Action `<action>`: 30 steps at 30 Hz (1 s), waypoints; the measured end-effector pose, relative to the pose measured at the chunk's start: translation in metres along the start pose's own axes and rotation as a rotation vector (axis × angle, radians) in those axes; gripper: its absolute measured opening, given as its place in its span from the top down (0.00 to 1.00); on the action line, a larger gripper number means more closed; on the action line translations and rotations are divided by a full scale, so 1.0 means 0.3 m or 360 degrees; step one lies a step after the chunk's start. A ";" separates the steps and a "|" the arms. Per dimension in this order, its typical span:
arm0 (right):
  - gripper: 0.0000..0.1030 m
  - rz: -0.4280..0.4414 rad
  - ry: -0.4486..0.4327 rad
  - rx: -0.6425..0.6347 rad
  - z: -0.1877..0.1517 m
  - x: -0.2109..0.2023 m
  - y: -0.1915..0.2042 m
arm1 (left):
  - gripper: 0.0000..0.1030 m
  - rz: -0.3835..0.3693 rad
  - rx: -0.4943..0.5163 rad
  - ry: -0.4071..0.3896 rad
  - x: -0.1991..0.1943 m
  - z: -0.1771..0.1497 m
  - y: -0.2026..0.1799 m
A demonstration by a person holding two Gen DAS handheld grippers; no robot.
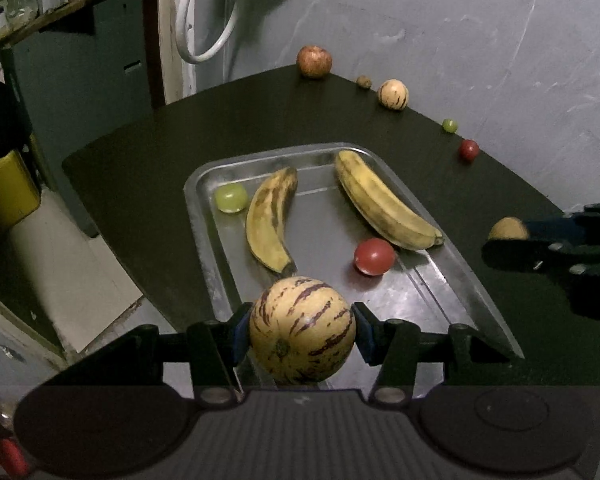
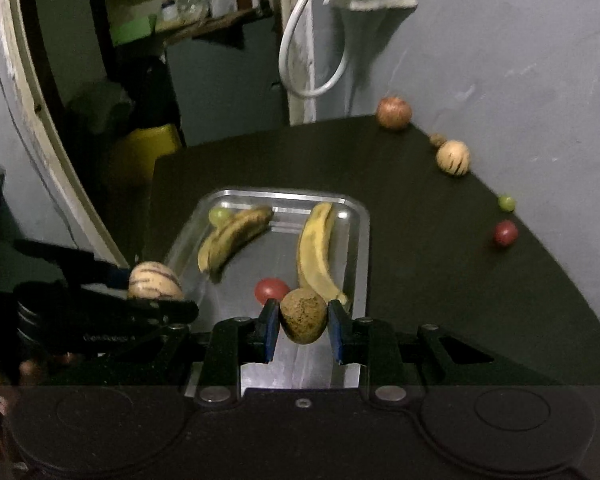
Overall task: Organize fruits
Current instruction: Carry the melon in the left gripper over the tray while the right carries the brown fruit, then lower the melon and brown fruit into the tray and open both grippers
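My left gripper is shut on a striped cream pepino melon above the near end of the metal tray. My right gripper is shut on a brown kiwi over the tray's near end. The tray holds two bananas, a green grape and a red tomato. The right gripper and kiwi show at the right edge of the left wrist view. The left gripper and melon show at the left of the right wrist view.
On the dark table along the grey wall lie an apple, a small brown fruit, a second striped melon, a green grape and a red tomato. A yellow container stands left of the table.
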State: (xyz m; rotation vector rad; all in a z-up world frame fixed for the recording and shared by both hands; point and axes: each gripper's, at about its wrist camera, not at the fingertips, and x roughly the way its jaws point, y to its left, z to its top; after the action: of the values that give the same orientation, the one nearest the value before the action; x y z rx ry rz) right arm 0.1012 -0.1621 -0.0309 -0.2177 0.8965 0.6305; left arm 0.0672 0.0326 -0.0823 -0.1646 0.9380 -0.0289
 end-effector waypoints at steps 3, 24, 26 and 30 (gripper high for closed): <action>0.73 0.0014 0.0042 -0.0025 -0.002 0.052 -0.001 | 0.46 0.0004 -0.0008 0.0011 0.022 0.000 0.004; 0.73 0.0041 0.0228 -0.0107 -0.023 0.250 -0.010 | 0.46 -0.0002 0.0017 0.0034 0.082 0.011 0.013; 0.73 0.0039 0.0238 -0.0112 -0.028 0.256 -0.012 | 0.46 0.0001 0.0023 0.0033 0.085 0.011 0.012; 0.73 0.0043 0.0250 -0.0119 -0.033 0.262 -0.011 | 0.46 0.0001 0.0019 0.0031 0.087 0.013 0.012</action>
State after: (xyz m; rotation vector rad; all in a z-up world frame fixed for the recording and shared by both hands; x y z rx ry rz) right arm 0.1327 -0.1361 -0.0988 -0.3260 1.0293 0.6791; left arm 0.0857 0.0342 -0.1015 -0.1534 0.9573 -0.0356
